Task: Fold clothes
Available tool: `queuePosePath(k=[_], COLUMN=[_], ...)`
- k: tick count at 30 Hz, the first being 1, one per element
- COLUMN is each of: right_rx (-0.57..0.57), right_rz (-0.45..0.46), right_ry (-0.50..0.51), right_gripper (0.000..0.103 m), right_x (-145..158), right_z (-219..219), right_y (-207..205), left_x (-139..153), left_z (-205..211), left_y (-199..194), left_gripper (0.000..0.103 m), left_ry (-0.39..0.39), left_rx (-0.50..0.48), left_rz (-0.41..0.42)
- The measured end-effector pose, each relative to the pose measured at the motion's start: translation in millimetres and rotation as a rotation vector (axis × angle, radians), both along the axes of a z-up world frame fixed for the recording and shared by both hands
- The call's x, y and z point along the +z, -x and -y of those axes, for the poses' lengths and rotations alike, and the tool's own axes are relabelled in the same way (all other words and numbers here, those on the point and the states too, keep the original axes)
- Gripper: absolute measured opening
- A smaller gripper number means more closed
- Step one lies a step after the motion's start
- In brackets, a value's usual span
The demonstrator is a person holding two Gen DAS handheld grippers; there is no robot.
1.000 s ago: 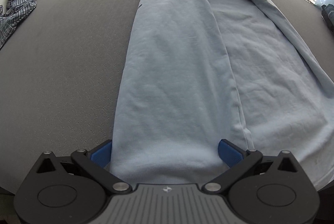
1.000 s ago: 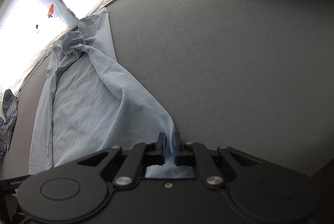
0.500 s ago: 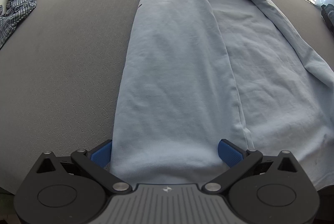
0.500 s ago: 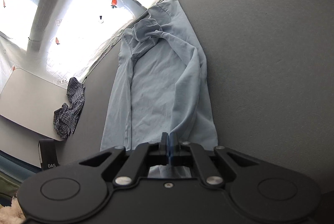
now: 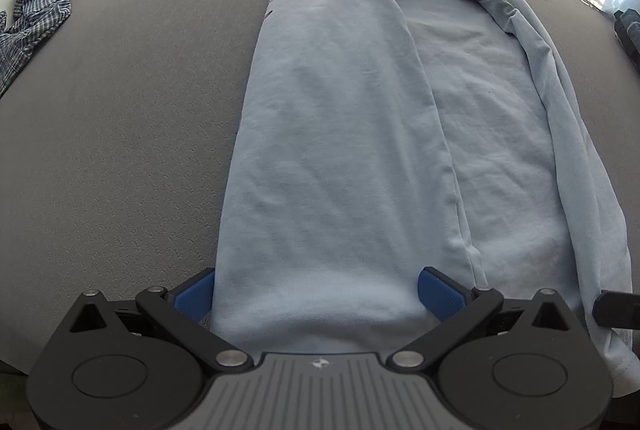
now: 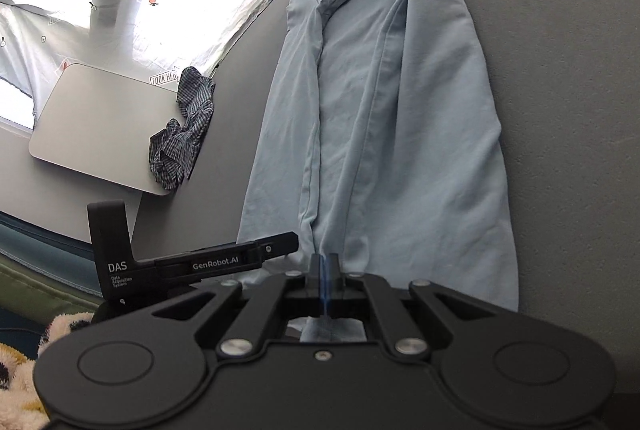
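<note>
Counter: grey; the pale blue shirt lies along it, left side already folded in.
Shirt: your landmark; lay its right side flat inward, edge straight.
Checked cloth: well left of the shirt; ignore.
Left gripper: spread wide at the shirt's hem, holding nothing.
Right gripper: pinching the shirt's right hem; release only once settled.

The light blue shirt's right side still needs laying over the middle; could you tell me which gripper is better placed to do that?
The right gripper, probably: it is shut on the light blue shirt at its hem edge. The left gripper is open, merely straddling the folded panel.
</note>
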State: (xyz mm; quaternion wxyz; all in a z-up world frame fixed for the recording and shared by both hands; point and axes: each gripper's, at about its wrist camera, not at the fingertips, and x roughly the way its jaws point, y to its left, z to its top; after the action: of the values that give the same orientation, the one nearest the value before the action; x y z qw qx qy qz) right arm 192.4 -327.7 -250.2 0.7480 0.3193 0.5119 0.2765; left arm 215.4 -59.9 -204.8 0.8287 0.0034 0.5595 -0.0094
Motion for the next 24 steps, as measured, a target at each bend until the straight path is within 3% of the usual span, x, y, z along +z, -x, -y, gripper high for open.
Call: queuePosePath(k=[8,16,24], right_rx=[0.048,0.036,0.018], right_rz=[-0.01,-0.122,-0.185], right_ry=[0.001,0.03,-0.022], right_gripper=[0.001,0.001,0.002], right_x=[-3,-21,-26], right_z=[-21,-33,-31], right_y=[-11,-21,-25], left_x=[0,0,0], left_z=[0,0,0], left_y=[1,1,-1], left_gripper=[0.103,0.103,0.103], left_ry=[-0.001,-0.001,-0.001], left_rx=[0.001,0.002,0.002], left_rz=[0.004,0.005,0.001])
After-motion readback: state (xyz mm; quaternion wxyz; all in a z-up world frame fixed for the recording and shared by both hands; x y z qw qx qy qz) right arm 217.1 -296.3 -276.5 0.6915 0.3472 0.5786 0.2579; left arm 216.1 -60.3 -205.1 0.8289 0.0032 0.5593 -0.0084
